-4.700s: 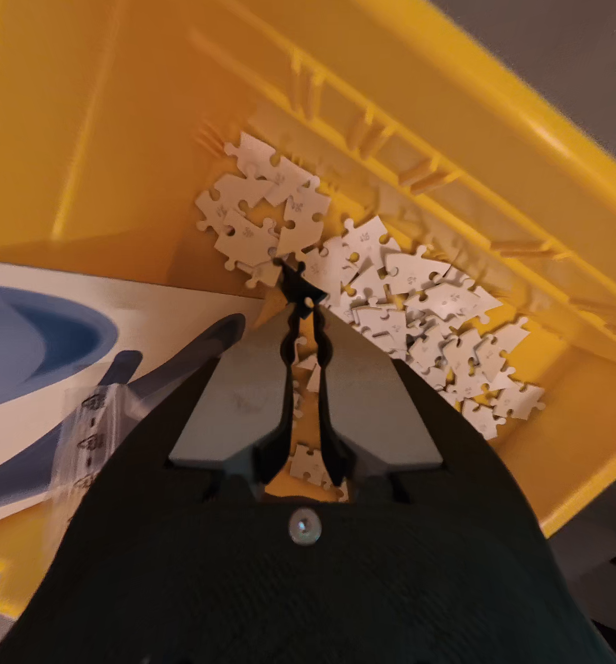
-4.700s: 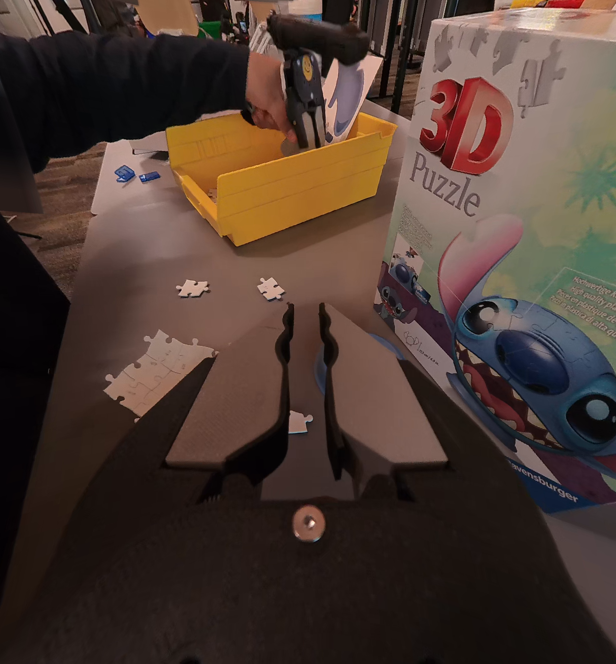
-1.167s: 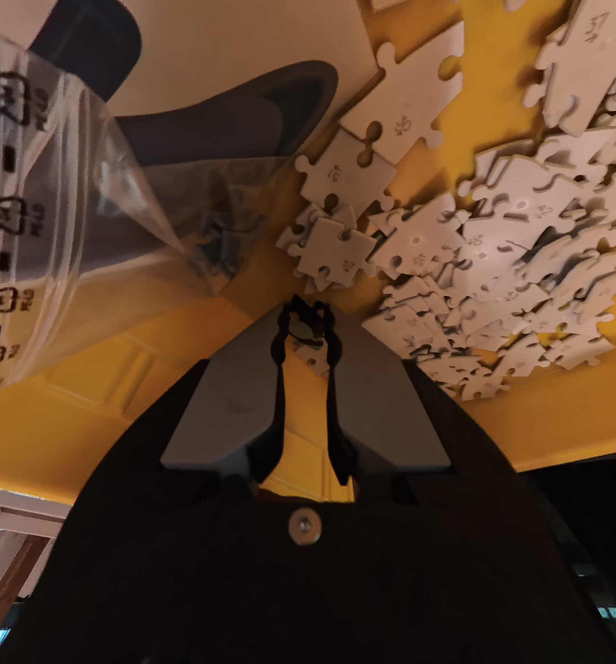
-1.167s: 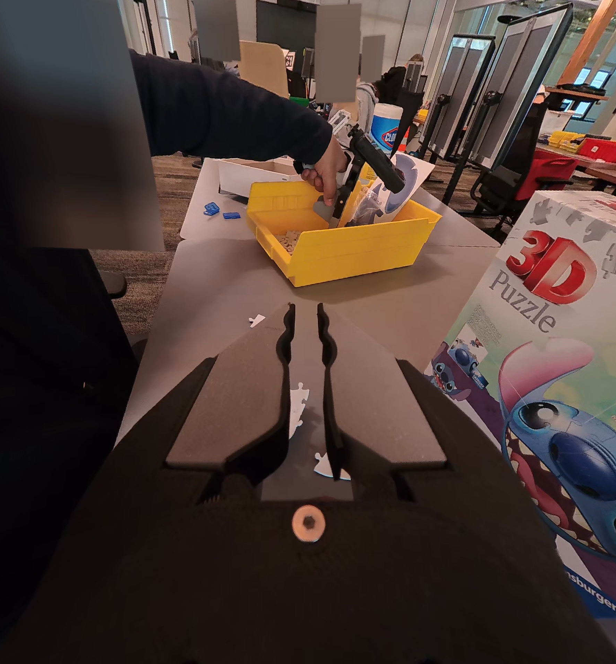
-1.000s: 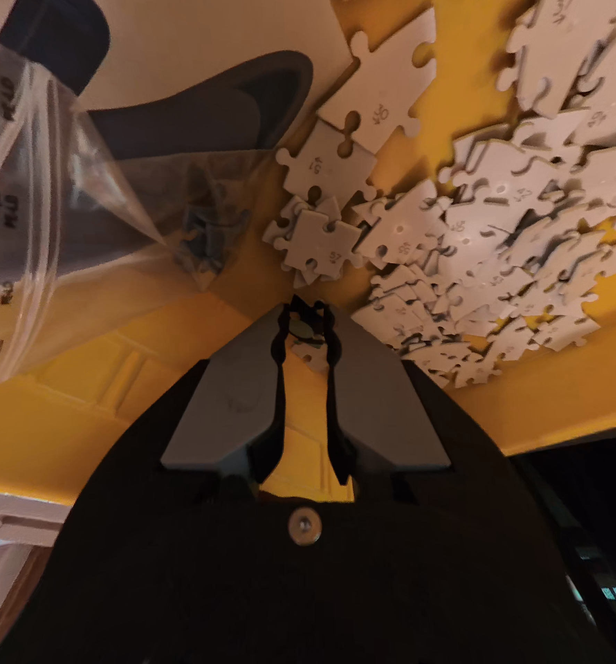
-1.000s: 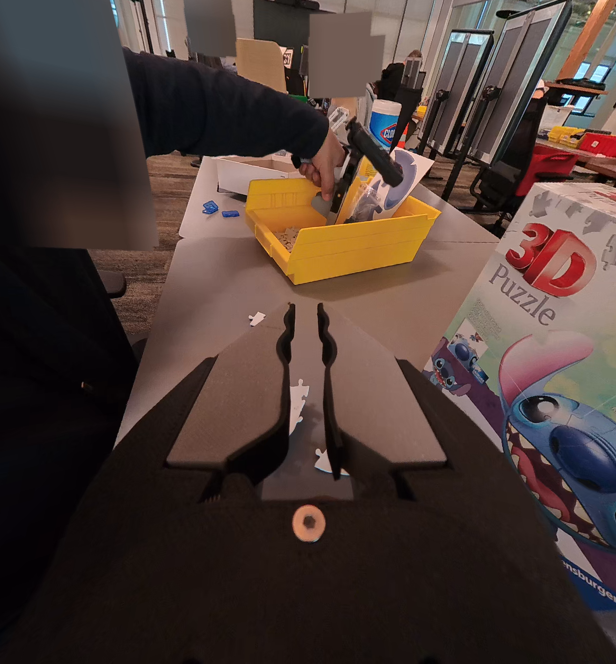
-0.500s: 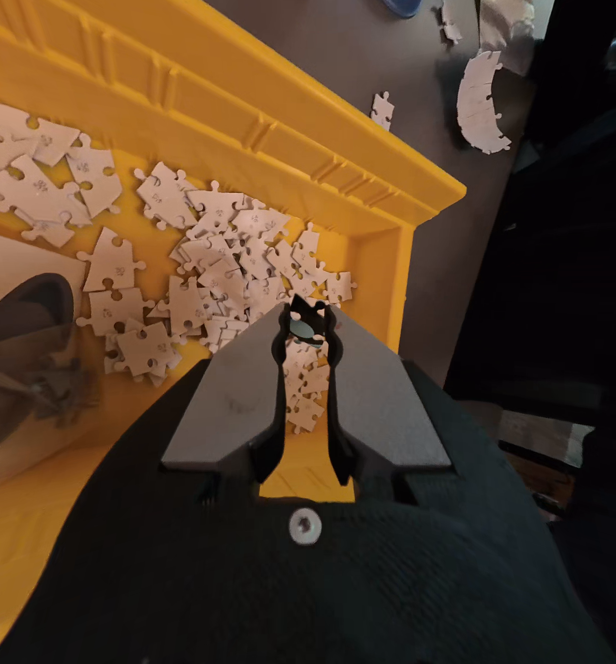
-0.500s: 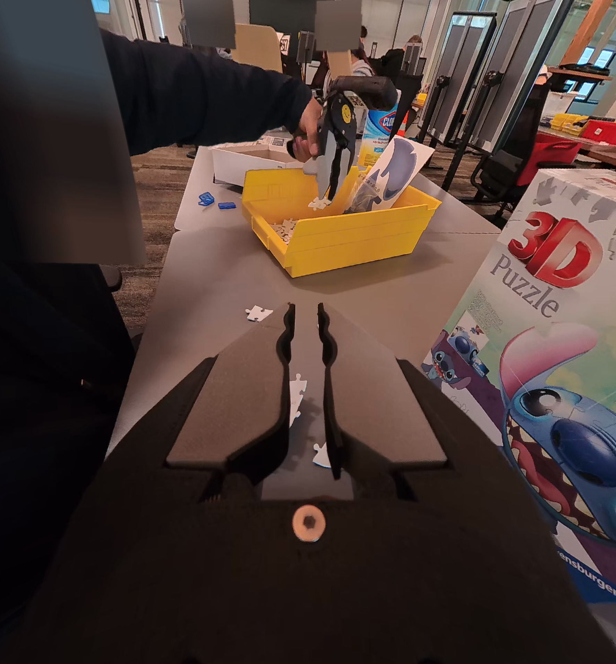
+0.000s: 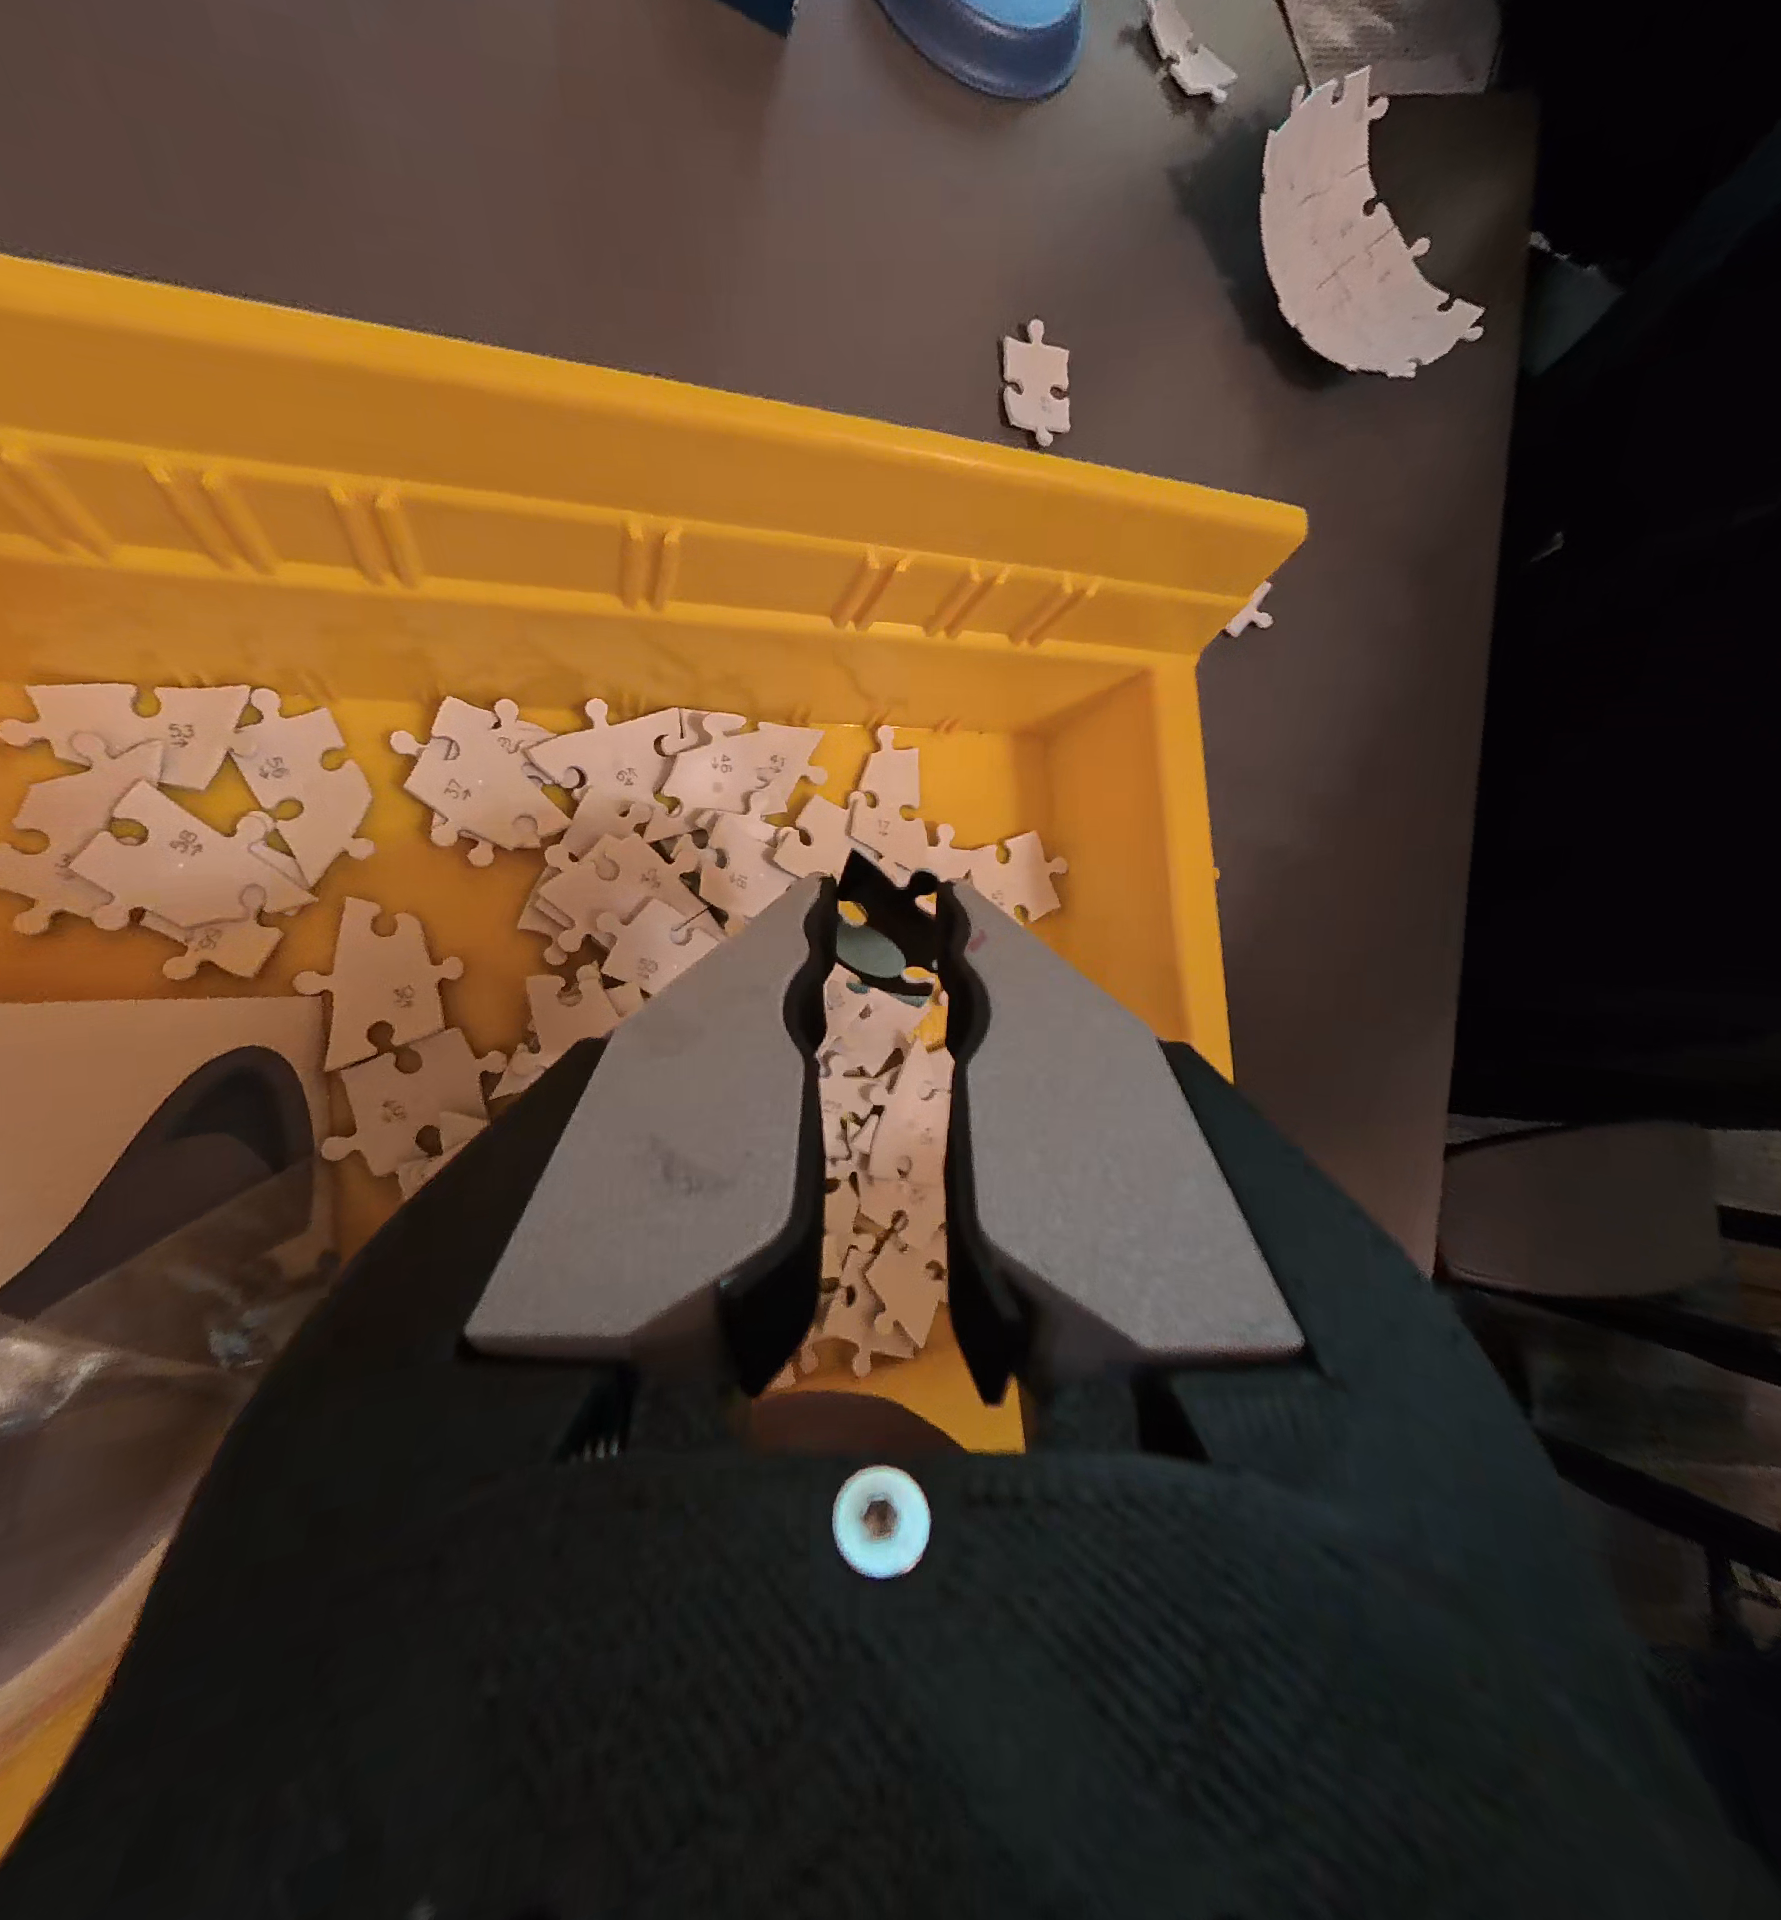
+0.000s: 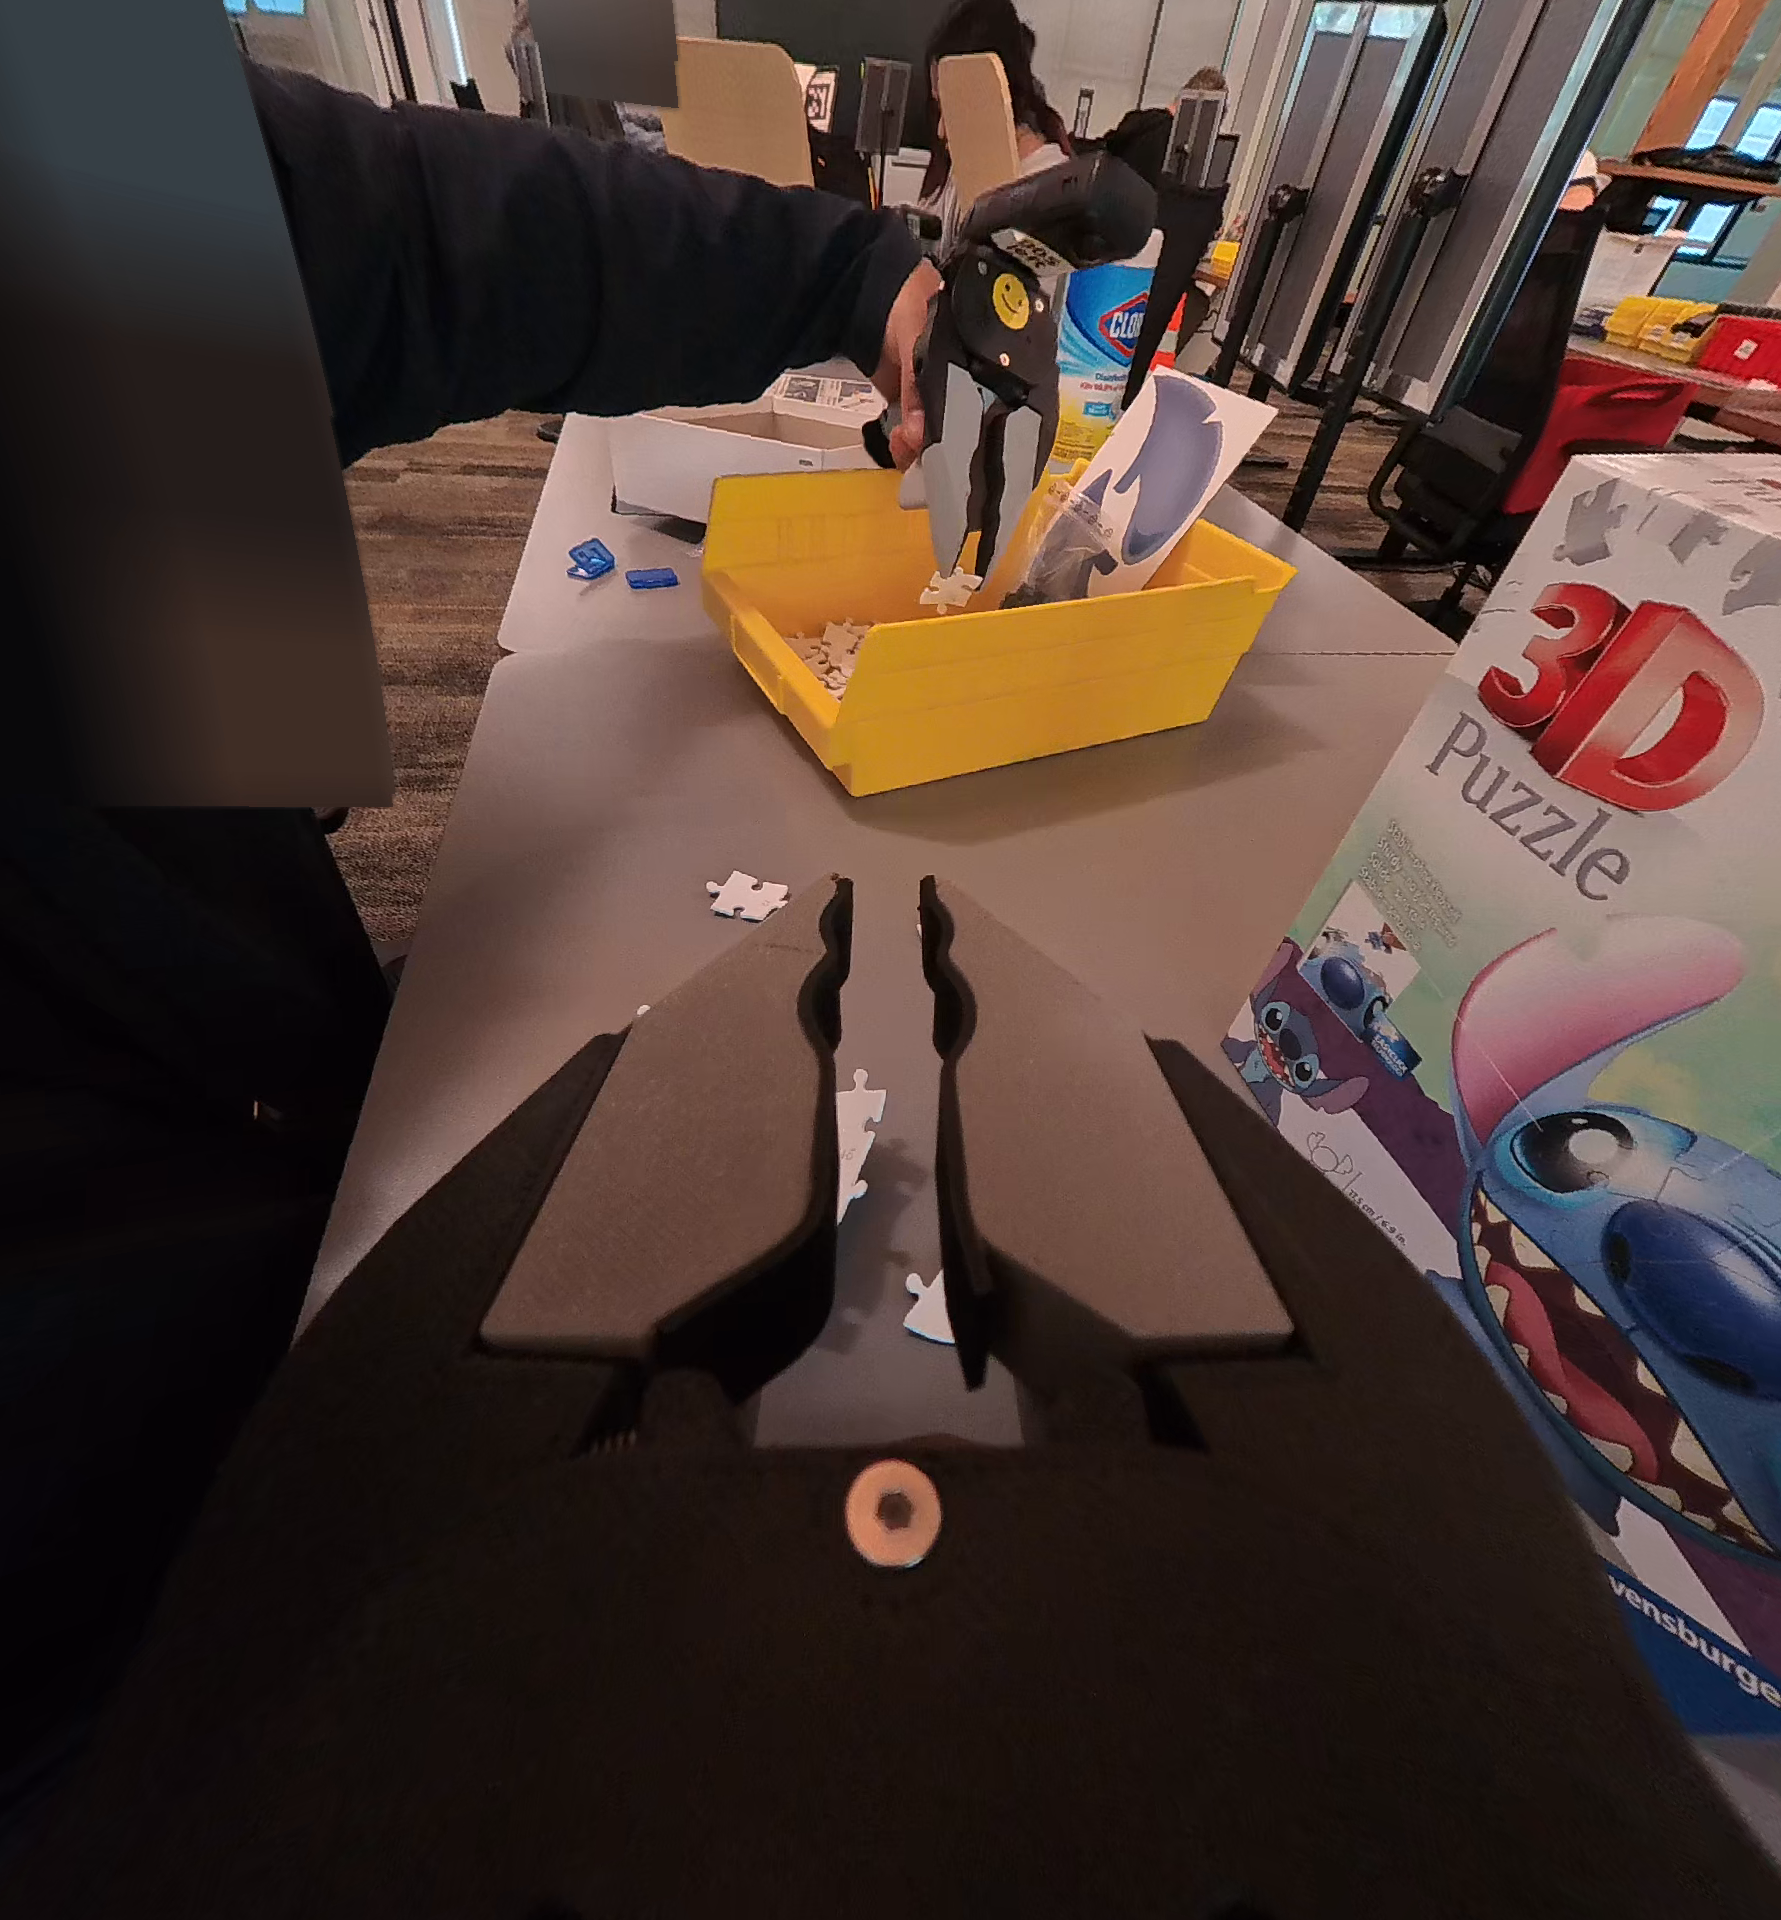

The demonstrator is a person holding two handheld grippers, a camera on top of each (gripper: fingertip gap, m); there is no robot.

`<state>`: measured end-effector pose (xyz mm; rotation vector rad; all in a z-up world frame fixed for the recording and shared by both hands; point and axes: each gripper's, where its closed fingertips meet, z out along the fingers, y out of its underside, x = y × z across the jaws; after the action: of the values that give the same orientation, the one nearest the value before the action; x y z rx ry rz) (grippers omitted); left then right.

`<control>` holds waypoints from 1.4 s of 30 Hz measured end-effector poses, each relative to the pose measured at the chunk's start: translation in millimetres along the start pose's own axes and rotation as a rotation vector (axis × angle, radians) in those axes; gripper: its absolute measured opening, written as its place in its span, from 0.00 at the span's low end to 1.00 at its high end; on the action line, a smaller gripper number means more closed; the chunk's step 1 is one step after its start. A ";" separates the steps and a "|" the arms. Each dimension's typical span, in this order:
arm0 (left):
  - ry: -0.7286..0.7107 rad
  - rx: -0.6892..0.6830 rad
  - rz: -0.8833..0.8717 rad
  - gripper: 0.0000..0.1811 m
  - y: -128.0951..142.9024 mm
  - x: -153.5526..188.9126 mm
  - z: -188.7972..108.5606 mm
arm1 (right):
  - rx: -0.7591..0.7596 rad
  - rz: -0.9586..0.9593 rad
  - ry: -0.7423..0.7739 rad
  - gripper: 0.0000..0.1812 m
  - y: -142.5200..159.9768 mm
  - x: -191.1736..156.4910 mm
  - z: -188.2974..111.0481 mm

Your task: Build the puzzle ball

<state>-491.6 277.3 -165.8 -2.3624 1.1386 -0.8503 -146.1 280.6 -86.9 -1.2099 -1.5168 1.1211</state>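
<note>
My left gripper (image 9: 886, 896) is shut on a puzzle piece (image 9: 873, 940) and holds it above the yellow bin (image 9: 553, 436). Many loose grey-backed pieces (image 9: 657, 831) lie on the bin floor. In the right wrist view the left gripper (image 10: 965, 577) hangs over the bin (image 10: 1021, 686) with the piece (image 10: 948, 592) at its tips. My right gripper (image 10: 881, 904) is empty, jaws slightly apart, low over the grey table (image 10: 1073, 862). A curved joined section of pieces (image 9: 1353, 239) lies on the table beyond the bin.
The big puzzle box (image 10: 1592, 1039) stands at the right. Single pieces (image 10: 748, 894) (image 9: 1037, 379) lie on the table. A printed card (image 10: 1166, 457) and a plastic bag (image 9: 86, 1351) sit in the bin. A blue stand (image 9: 979, 31) is on the table beyond the bin. A white box (image 10: 740, 436) lies behind the bin.
My left gripper has risen from the bin floor with the piece and now points down over the bin's near wall. The right gripper has hardly moved.
</note>
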 end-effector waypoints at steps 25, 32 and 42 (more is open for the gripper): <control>-0.386 -0.116 -0.366 0.09 12.1 -85.3 22.2 | 0.020 -0.008 -0.004 0.05 -4.7 -2.7 -2.3; -0.518 -0.254 -0.419 0.13 25.3 -101.5 2.6 | 0.008 -0.005 -0.004 0.05 -1.9 -2.4 0.3; -0.649 -0.399 -0.323 0.10 33.1 -110.6 -0.7 | 0.005 -0.004 0.003 0.05 -0.9 -0.7 -1.0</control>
<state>-564.8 345.6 -223.2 -2.8691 0.7052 0.1090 -145.2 279.9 -85.9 -1.2047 -1.5128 1.1193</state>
